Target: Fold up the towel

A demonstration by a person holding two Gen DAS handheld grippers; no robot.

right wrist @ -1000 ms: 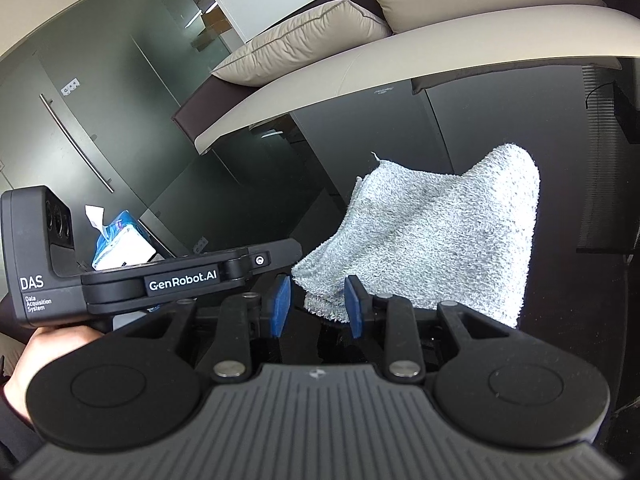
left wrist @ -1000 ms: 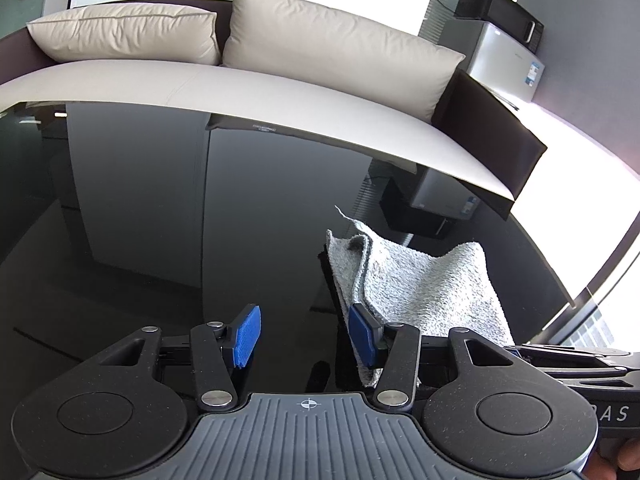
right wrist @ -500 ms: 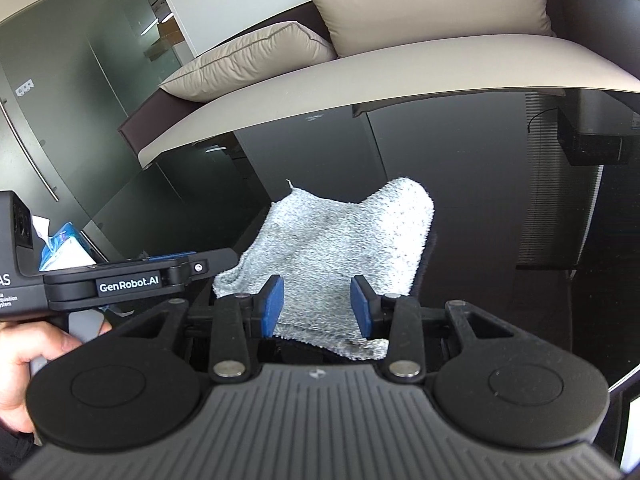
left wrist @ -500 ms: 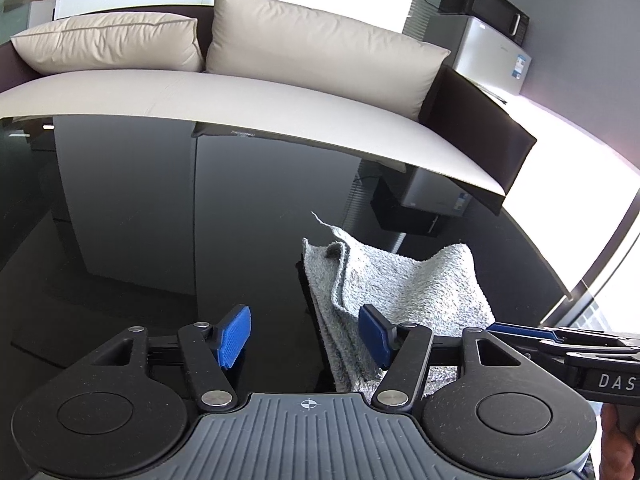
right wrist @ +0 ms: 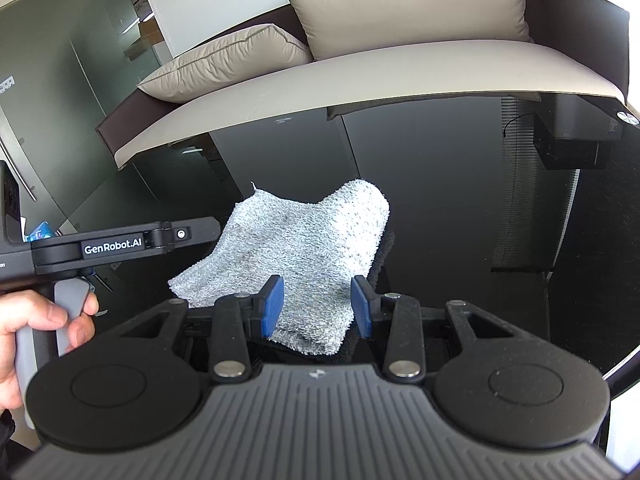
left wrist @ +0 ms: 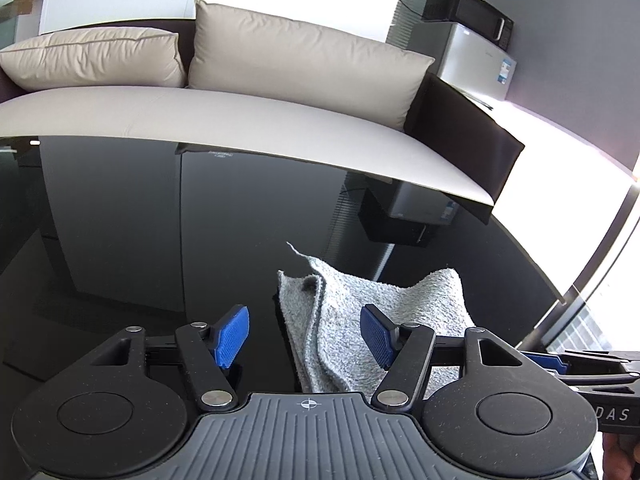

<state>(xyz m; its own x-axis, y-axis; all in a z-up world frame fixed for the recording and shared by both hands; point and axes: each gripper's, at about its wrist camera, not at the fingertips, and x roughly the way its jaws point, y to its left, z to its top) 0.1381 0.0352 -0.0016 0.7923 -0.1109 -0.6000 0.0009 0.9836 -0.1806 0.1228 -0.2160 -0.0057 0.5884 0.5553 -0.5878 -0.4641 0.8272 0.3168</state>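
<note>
On the glossy black table [left wrist: 160, 240] in front of us lies the grey towel [left wrist: 360, 320], folded into several layers. It rests flat on the surface, with one far corner humped up and a loose thread sticking out at the other far corner. From the left wrist view we see stacked edges along its left side.

We hold the left gripper [left wrist: 304, 336] low over the table at the towel's near left edge. Its blue pads [left wrist: 232, 334] stand wide apart: the left one is above bare table, the right one is above the cloth. Nothing is between them under pressure. We cannot tell whether either pad touches the towel.

We hold the right gripper [right wrist: 318, 306] at the towel's near edge, pointing along the cloth. Its fingers are also spread, with the towel's near end showing in the gap between the two blue pads [right wrist: 274, 306]. The pads do not pinch the cloth.

From the right wrist view we see the left device's black body, marked GenRobot.AI, just left of the towel, with our left hand [right wrist: 36, 328] wrapped around its grey handle.

Beyond the table stands a sofa [left wrist: 240, 120] with two beige cushions [left wrist: 304, 52]. A microwave [left wrist: 468, 10] sits on a white cabinet at the far right.
</note>
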